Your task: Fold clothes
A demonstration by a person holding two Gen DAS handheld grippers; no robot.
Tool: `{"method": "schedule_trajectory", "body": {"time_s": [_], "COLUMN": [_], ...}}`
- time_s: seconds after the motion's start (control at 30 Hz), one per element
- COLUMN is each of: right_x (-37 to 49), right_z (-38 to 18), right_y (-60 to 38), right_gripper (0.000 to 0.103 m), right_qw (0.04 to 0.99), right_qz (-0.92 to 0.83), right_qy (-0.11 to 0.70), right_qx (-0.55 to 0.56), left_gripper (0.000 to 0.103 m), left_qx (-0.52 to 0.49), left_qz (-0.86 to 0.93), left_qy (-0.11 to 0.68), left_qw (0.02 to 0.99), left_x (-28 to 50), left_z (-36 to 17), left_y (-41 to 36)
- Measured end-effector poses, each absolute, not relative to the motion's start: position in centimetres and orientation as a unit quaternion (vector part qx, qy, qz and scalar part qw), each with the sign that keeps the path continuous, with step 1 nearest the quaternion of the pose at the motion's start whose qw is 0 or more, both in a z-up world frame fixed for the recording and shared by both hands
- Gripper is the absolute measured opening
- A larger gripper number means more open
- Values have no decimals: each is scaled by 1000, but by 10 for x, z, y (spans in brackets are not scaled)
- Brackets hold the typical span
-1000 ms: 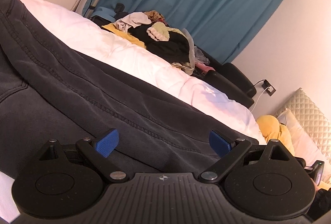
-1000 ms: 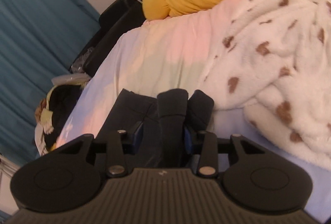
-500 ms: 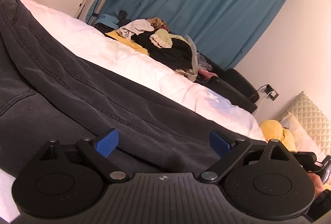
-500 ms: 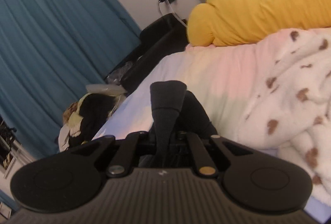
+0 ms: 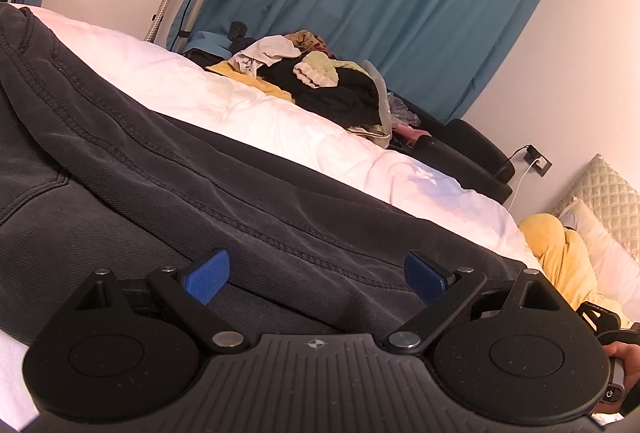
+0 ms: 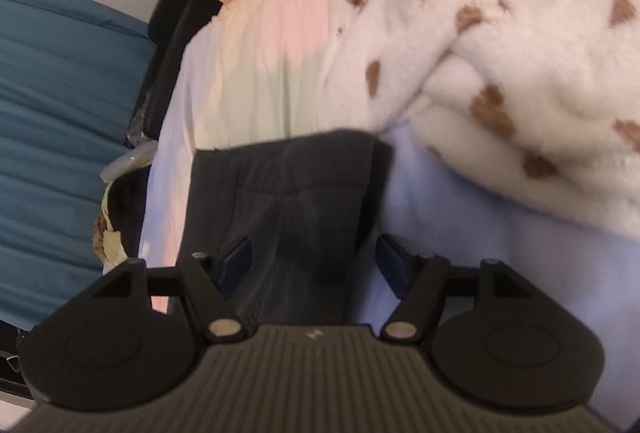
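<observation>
The bed [image 5: 248, 113] carries everything here, its white sheet running from the foot toward the pillows at the head. Across it lie the dark grey trousers [image 5: 168, 169], stretched lengthwise well in from the far edge, with their hem end [image 6: 296, 169] lying flat on the sheet just beside the spotted fleece blanket [image 6: 500, 45] near the head of the bed.

The trousers look like a thick, soft cotton twill: limp, not slippery, fairly heavy for cloth, and sure to sag wherever unsupported. Sound places to grip, I judge, are the stitched side seam and the doubled hem, where several layers give the pads something firm (a single loose layer would just slide and bunch).

The left gripper [image 5: 316, 273] rests low over the trouser leg, its blue pads [image 5: 208, 275] spread wide with cloth between them but no pinch on it. The right gripper [image 6: 316, 261] is opening over the hem end; the fabric sits between its pads, neither of which presses it.
</observation>
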State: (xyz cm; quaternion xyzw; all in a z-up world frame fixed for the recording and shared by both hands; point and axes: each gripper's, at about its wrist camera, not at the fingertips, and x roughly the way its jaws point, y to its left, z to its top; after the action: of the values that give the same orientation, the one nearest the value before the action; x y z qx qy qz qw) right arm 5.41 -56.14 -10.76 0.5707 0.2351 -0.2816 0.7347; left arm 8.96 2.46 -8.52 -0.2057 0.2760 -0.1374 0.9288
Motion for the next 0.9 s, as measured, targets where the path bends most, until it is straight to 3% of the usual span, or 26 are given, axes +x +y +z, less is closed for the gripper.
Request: {"method": "schedule_trajectory", "body": {"time_s": [0.2, 0.37, 0.5, 0.57, 0.73, 0.9], "right_x": [61, 75, 80, 80, 76, 81], "right_z": [-118, -119, -112, -121, -85, -34], "right_y": [-565, -581, -580, -584, -567, -527], "right_gripper": [74, 42, 40, 29, 22, 21], "right_qw": [739, 792, 828, 818, 863, 907], "right_qz": [-265, -229, -240, -246, -214, -170], "right_qy": [224, 169, 175, 191, 155, 114], "right_qx": [577, 540, 477, 483, 430, 368], "left_gripper": [96, 96, 96, 96, 97, 97], "left_qx": [-193, -154, -105, -79, 21, -66], "left_qz": [-135, -133, -99, -91, -81, -118], "left_qy": [261, 224, 233, 265, 296, 241], "left_qw": [936, 953, 962, 957, 952, 961], "left_x": [95, 104, 119, 129, 135, 121], "left_z": [-87, -85, -94, -106, -129, -109], "left_y": [22, 13, 4, -1, -23, -2]}}
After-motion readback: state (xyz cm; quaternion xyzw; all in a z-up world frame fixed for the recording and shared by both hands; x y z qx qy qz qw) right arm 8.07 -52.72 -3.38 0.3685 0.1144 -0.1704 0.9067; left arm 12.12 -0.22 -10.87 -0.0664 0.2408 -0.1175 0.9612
